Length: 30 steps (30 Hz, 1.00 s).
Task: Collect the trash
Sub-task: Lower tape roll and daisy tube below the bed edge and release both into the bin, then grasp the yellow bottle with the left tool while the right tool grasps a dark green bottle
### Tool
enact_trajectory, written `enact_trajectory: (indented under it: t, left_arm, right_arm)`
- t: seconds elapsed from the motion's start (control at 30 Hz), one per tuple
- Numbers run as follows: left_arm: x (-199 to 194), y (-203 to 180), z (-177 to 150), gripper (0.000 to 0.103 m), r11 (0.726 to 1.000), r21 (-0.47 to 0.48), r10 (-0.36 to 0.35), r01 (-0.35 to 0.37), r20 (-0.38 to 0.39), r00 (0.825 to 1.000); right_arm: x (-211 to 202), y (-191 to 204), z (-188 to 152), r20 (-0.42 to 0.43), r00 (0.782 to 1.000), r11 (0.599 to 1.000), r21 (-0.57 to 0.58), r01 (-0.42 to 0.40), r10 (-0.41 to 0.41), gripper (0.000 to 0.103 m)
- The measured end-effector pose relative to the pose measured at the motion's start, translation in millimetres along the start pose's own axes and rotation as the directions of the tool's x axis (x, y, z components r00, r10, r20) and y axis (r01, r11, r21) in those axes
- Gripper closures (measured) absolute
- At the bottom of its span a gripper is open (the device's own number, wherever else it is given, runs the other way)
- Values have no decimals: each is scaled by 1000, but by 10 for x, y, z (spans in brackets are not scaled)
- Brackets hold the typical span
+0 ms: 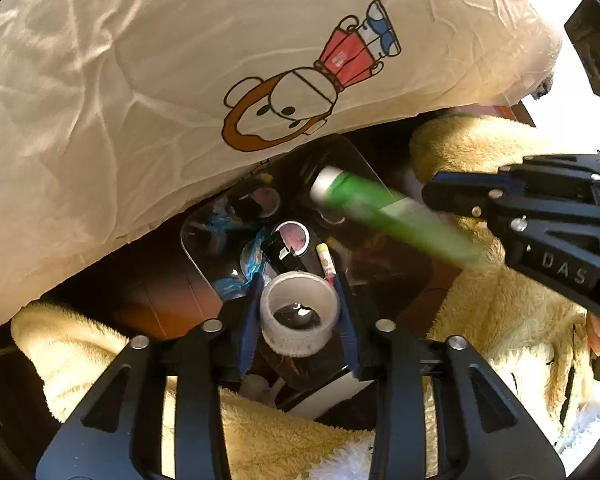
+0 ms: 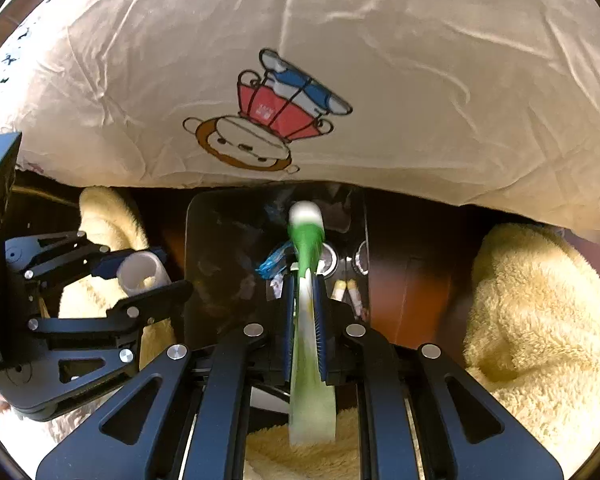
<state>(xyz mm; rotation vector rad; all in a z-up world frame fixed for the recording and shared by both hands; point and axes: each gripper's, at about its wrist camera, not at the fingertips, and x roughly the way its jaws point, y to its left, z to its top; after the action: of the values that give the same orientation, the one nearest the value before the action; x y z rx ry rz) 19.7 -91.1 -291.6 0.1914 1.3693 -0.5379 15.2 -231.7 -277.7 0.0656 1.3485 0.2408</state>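
Note:
My left gripper (image 1: 299, 276) points steeply down over a black-lined trash bin (image 1: 192, 248). A whitish tape roll (image 1: 296, 340) stands between its blue pads, hole toward the camera, and both pads touch its sides. The right wrist view shows the same roll (image 2: 136, 268) in the left gripper (image 2: 168, 272), beside the bin (image 2: 190, 272). My right gripper (image 2: 303, 280) is shut on a flat green tube (image 2: 306, 236), which looks blurred, with its white cap hanging over the bin's opening. From the left wrist, the tube (image 1: 364, 196) slants out of the right gripper (image 1: 452, 216).
A beige cloth with a cartoon monkey (image 1: 280, 104) overhangs the far side of the bin. Fluffy yellow fabric (image 2: 540, 320) lies on both sides and in front. Blue wrappers (image 1: 256, 256), small lip-balm tubes (image 2: 350, 292) and other bits lie in the bin. Brown wood (image 2: 412, 280) shows beside it.

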Motion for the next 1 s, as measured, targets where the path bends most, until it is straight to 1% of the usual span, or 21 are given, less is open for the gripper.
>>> enact_trajectory:
  t: [0.03, 0.07, 0.1, 0.13, 0.17, 0.23, 0.33, 0.4, 0.57, 0.67, 0.77, 0.87, 0.93, 1.0]
  left_arm:
    - [1, 19, -5, 54, 1000, -4, 0, 0, 4, 1000]
    - [-6, 24, -4, 46, 1000, -8, 5, -4, 10, 1000]
    - [-26, 30, -3, 43, 1000, -11, 12, -12, 16, 1000]
    - [-47, 34, 0, 37, 1000, -13, 19, -19, 23, 1000]
    - [-63, 35, 6, 34, 1000, -14, 25, -25, 28, 999]
    - [-119, 34, 15, 29, 999, -14, 36, -36, 39, 999]
    - [-194, 34, 23, 24, 999, -8, 47, -46, 56, 997]
    - [-241, 45, 31, 24, 999, -7, 55, -54, 67, 996]
    - [-407, 71, 70, 23, 998, -4, 59, -59, 102, 993]
    - [-542, 101, 110, 23, 997, -6, 72, -72, 137, 988]
    - [-728, 155, 151, 23, 997, -15, 83, -81, 181, 980]
    - [-958, 234, 208, 23, 995, -30, 96, -91, 238, 967]
    - [-1127, 305, 272, 23, 994, -40, 111, -104, 280, 954]
    - [-1279, 368, 349, 23, 991, -49, 131, -122, 322, 938]
  right_arm:
    - [1, 0, 11, 5, 1000, 1000, -4, 11, -11, 88]
    - [-8, 0, 20, 9, 1000, 1000, -5, 17, -17, 72]
    - [-21, -1, 25, 17, 1000, 1000, -1, 19, -19, 49]
    - [-42, -4, 33, 27, 999, 1000, 3, 21, -21, 41]
    - [-59, -2, 38, 37, 999, 1000, 6, 25, -25, 37]
    - [-103, 5, 51, 51, 998, 999, 8, 35, -35, 37]
    - [-146, 15, 68, 62, 997, 999, 12, 38, -39, 32]
    - [-161, 13, 80, 69, 997, 999, 12, 38, -39, 29]
    - [-224, 36, 116, 89, 995, 999, 1, 38, -37, 27]
    - [-291, 62, 147, 105, 994, 999, -9, 40, -39, 27]
    - [-390, 114, 199, 127, 991, 999, -27, 44, -40, 27]
    - [-609, 160, 285, 186, 982, 998, -44, 38, -29, 27]
    - [-815, 166, 381, 248, 969, 998, -52, 37, -23, 26]
    - [-1002, 149, 497, 307, 952, 998, -60, 29, -9, 23]
